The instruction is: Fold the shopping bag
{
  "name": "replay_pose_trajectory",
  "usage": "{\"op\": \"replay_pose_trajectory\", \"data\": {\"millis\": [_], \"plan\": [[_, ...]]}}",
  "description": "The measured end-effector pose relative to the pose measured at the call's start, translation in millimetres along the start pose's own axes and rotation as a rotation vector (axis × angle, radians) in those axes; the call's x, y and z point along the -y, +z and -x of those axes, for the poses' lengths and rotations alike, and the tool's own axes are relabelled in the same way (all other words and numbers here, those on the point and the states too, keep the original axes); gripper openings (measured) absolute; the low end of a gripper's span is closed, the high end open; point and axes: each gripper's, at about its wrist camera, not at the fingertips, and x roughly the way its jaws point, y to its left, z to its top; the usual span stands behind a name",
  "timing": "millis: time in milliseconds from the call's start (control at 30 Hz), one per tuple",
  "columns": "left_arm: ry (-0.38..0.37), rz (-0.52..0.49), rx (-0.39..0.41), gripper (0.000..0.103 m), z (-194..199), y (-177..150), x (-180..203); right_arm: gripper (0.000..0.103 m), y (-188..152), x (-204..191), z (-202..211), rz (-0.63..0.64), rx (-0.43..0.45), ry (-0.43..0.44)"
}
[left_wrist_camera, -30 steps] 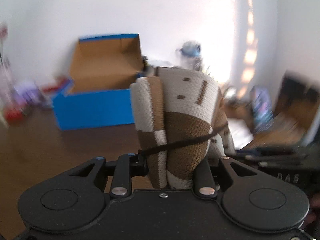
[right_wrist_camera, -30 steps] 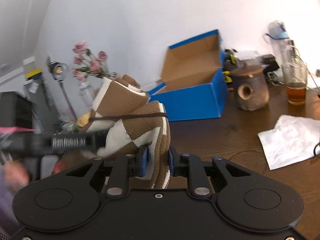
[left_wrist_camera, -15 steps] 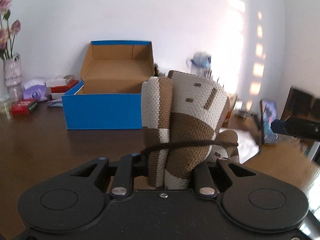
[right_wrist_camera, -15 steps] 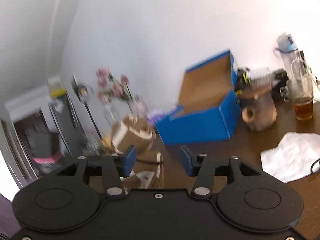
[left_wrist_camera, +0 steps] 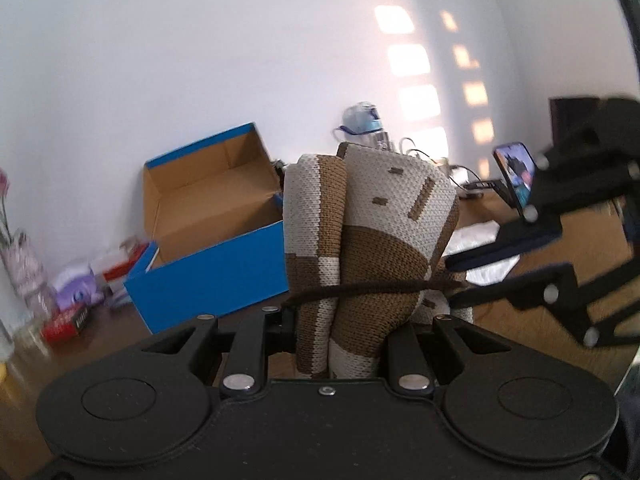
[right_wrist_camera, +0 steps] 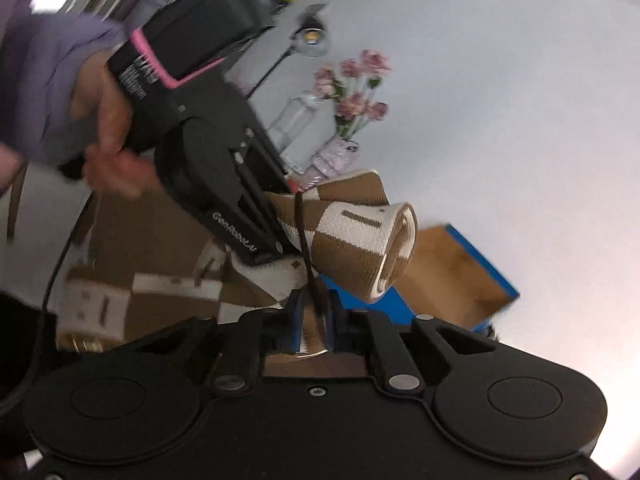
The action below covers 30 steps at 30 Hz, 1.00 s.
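The brown-and-cream knitted shopping bag (left_wrist_camera: pixel 360 248) is folded into a thick roll with a dark cord (left_wrist_camera: pixel 372 290) round its middle. My left gripper (left_wrist_camera: pixel 340 328) is shut on the roll's lower end and holds it upright above the table. In the right wrist view the roll (right_wrist_camera: pixel 360 240) sticks out sideways from the left gripper. My right gripper (right_wrist_camera: pixel 312 316) is shut on the dark cord (right_wrist_camera: pixel 306 252) where it leaves the roll. It shows in the left wrist view (left_wrist_camera: pixel 456 280) at the roll's right side.
An open blue cardboard box (left_wrist_camera: pixel 212 240) stands on the brown table (left_wrist_camera: pixel 520 320) behind the bag. A vase of pink flowers (right_wrist_camera: pixel 352 92), small boxes (left_wrist_camera: pixel 68 316), a water bottle (left_wrist_camera: pixel 364 120), a phone on a stand (left_wrist_camera: pixel 516 176) and white paper (left_wrist_camera: pixel 480 236) lie around.
My right gripper, open and apart from the bag half a second ago, has swung in, tilted and shut on the cord. My left gripper keeps hold of the roll and has tilted.
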Motion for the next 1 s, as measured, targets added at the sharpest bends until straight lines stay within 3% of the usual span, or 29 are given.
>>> {"op": "replay_pose_trajectory", "data": {"millis": [133,267,433,567,700,833,933,1000], "plan": [[-0.048,-0.081,0.002,0.019,-1.6,-6.4,8.8,0.010,3.6,6.6,3.4,-0.040,0.009,0.146],[-0.069,-0.123,0.008,0.019,-4.5,-12.5,15.1,0.000,-3.7,21.9,-5.3,-0.171,0.001,0.309],[-0.050,-0.064,0.023,0.019,-6.1,-18.9,15.6,0.001,-8.3,36.0,-16.1,-0.241,-0.008,0.443],[-0.061,0.080,0.030,0.018,-7.2,-21.0,2.4,0.001,-10.7,30.3,-19.7,-0.226,-0.056,0.484],[-0.138,0.330,0.051,0.017,-5.4,-30.5,-15.0,0.002,-18.2,16.2,-25.5,-0.168,-0.130,0.499],[-0.118,0.271,0.092,0.017,-3.8,-41.6,3.5,0.003,-28.4,-1.3,-32.4,-0.156,-0.170,0.518],[-0.095,0.210,0.107,0.018,-8.1,-49.8,12.3,0.012,-31.6,-7.5,-34.2,-0.221,-0.196,0.533],[-0.075,0.226,0.109,0.018,-12.6,-53.7,10.7,0.018,-33.8,-6.5,-32.3,-0.292,-0.192,0.538]]}}
